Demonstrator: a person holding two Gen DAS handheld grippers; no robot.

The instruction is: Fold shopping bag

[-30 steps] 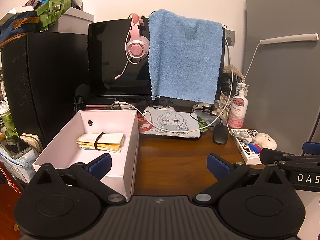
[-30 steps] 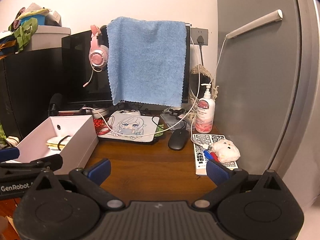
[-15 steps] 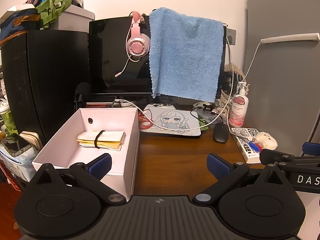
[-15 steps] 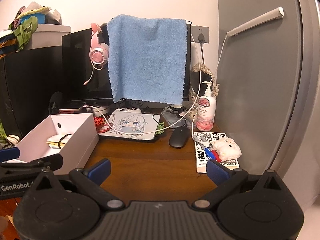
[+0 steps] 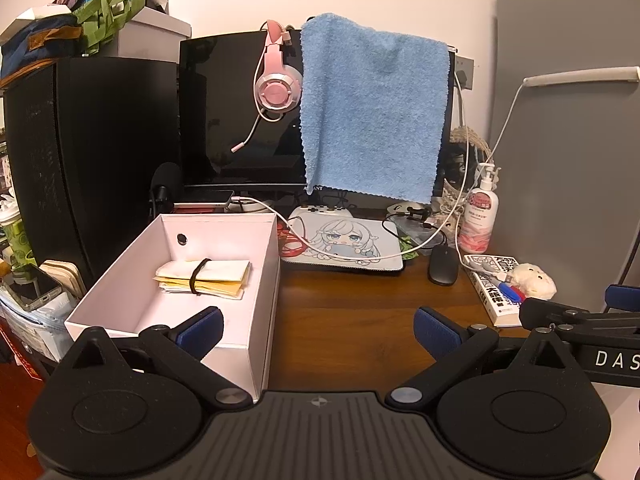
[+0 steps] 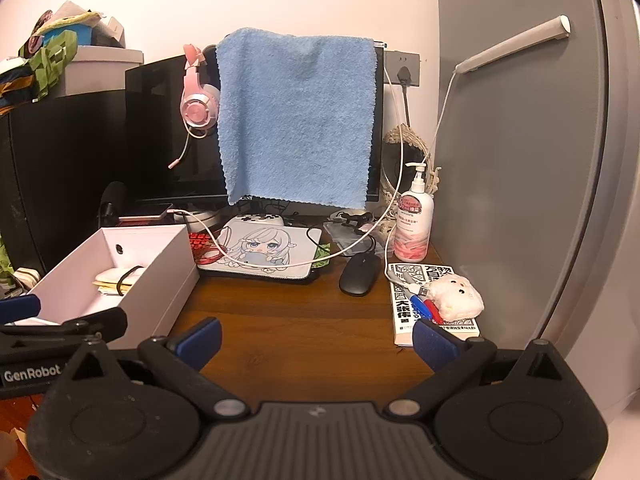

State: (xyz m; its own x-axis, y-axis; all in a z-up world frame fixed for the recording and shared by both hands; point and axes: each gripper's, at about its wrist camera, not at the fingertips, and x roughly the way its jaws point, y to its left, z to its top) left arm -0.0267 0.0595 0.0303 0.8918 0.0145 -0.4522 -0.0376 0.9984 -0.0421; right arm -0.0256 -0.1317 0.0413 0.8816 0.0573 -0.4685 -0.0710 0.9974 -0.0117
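Observation:
A folded cream-and-yellow bag bundle [image 5: 204, 278], held by a black elastic band, lies flat inside a white open box [image 5: 264, 280] on the left of a wooden desk [image 5: 348, 320]. The same bundle [image 6: 116, 278] shows low in the box [image 6: 168, 284] in the right wrist view. My left gripper [image 5: 318, 326] hovers open above the desk's near edge, its left finger over the box's near corner. My right gripper [image 6: 316, 334] is open too, over bare wood, holding nothing. Each gripper's side shows at the edge of the other's view.
At the back stand a monitor [image 5: 240, 120] draped with a blue towel [image 5: 372, 108] and pink headphones [image 5: 276, 80]. A mouse pad [image 5: 344, 244], black mouse [image 5: 443, 266], pump bottle [image 5: 478, 216], book with a plush toy [image 6: 454, 294] and a grey cabinet [image 6: 520, 160] fill the right.
Both views have shifted slightly: the scene sits a little lower and closer, so both grippers have tilted or risen a touch. Both stay open; the bundle has not moved.

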